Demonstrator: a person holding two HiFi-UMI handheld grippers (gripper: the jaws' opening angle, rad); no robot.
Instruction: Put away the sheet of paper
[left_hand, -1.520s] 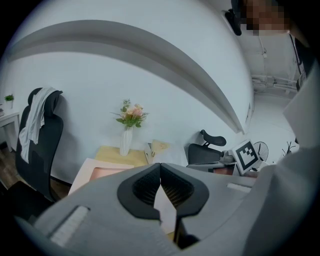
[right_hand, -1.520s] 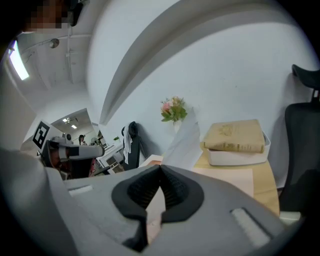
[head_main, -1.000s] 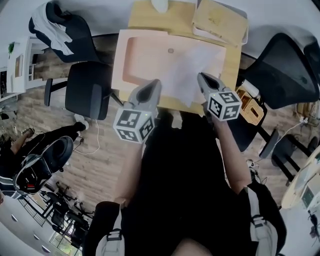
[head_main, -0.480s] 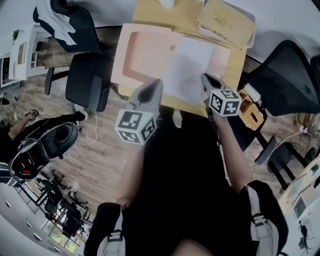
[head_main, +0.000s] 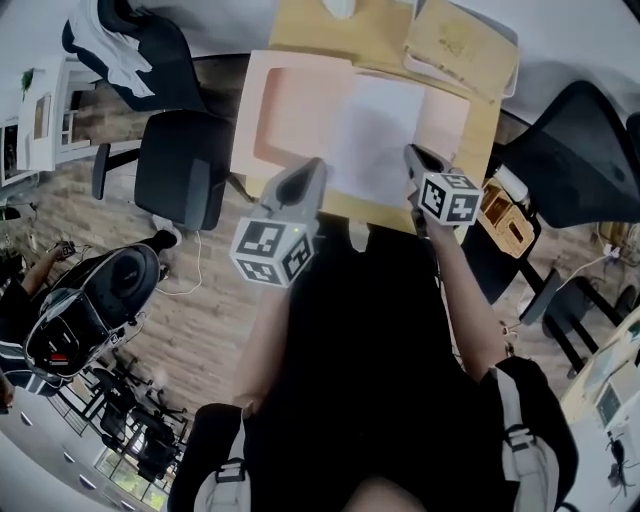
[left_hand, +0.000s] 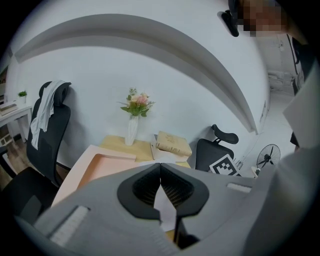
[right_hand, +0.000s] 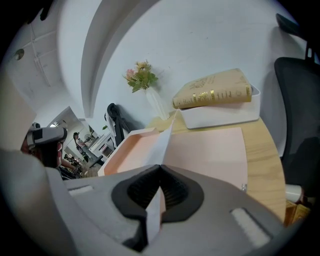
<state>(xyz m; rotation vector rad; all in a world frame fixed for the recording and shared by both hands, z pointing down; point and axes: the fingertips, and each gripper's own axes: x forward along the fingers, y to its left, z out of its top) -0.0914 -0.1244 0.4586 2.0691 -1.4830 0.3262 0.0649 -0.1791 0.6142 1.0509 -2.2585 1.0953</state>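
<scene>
Sheet of paper (head_main: 378, 125): spread over pink tray (head_main: 285, 110) on wooden table (head_main: 300, 30), upper centre of head view. Both forearms reaching forward from lower frame, grippers side by side. Left gripper (head_main: 314, 168) clenched on sheet's near left corner. Right gripper (head_main: 412, 158) clenched on near right edge, sheet rising edge-on from between its pads.

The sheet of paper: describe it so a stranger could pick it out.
On the wooden table lies a wide pink tray. Over its right half is the sheet of paper, its near edge pinched by the left gripper and the right gripper. It is white, the tray pink.
</scene>
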